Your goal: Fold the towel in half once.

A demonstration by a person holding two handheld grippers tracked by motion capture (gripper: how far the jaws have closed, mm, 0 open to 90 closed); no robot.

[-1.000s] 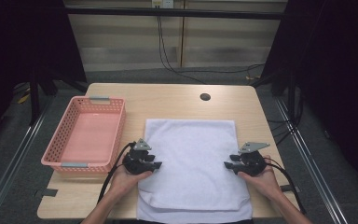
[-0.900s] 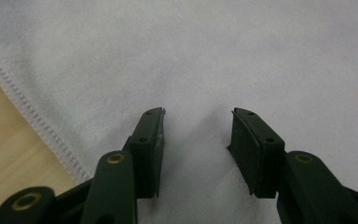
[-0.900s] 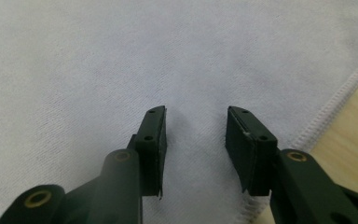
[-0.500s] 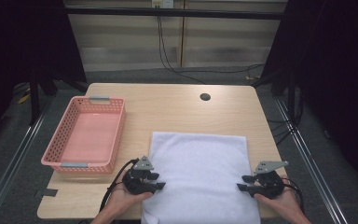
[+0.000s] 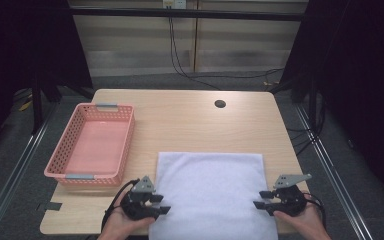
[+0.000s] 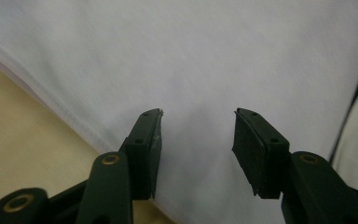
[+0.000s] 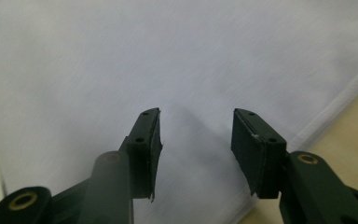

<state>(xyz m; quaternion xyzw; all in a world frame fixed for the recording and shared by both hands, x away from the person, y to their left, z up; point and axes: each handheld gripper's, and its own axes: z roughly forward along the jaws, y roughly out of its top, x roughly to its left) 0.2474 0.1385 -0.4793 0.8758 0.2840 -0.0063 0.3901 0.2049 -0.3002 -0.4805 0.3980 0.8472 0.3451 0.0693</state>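
Towel (image 5: 211, 192) flat on table (image 5: 180, 120), near edge. Left gripper (image 5: 161, 204) and right gripper (image 5: 261, 200) just opening, half-spread, gripping nothing. Risk: pinching one layer only, dragging cloth off.

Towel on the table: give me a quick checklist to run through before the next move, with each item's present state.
1. Towel lies flat, no bunching: ok.
2. Left gripper free of cloth: ok; its jaws have just been opening, nothing pinched between them.
3. Right gripper free of cloth: ok; its jaws have just been opening too, gap empty.
4. Each gripper at its own side edge of the towel: ok, in the high view.
5. Basket beside the towel, not touching it: ok.
6. Towel's near edge fully on the table: cannot tell, it runs to the bottom of the high view.
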